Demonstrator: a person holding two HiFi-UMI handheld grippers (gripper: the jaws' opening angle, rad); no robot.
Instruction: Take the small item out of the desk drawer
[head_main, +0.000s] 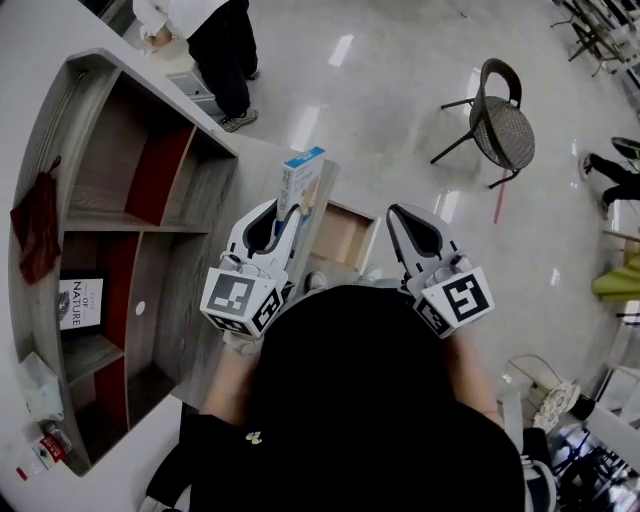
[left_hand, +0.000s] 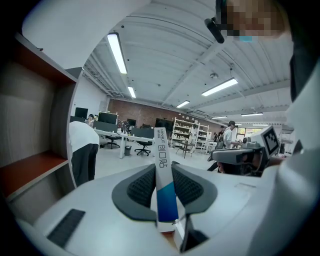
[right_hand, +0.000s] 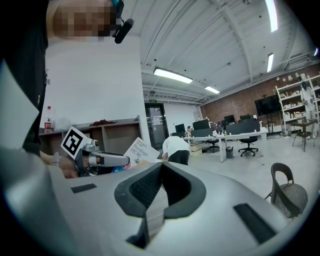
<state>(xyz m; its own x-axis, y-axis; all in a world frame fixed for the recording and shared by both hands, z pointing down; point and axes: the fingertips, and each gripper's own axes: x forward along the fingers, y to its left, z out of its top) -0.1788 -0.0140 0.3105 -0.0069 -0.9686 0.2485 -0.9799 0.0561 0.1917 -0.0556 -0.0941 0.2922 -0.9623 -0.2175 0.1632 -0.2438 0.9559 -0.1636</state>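
Note:
My left gripper (head_main: 283, 215) is shut on a small white-and-blue box (head_main: 301, 178) and holds it upright, lifted above the open wooden desk drawer (head_main: 343, 237). In the left gripper view the box (left_hand: 164, 180) stands edge-on, pressed between both ribbed pads (left_hand: 141, 186). My right gripper (head_main: 398, 214) hovers beside it to the right, over the drawer's right edge; its jaws meet at the tips with nothing between them (right_hand: 161, 168). The right gripper view shows the box (right_hand: 140, 150) and the left gripper (right_hand: 107, 160) at its left.
A curved grey desk with open shelf compartments (head_main: 130, 250) lies to the left, holding a framed print (head_main: 80, 300) and a red cloth (head_main: 36, 225). A person in a white top (head_main: 215, 40) stands at the desk's far end. A dark chair (head_main: 500, 125) stands on the floor at right.

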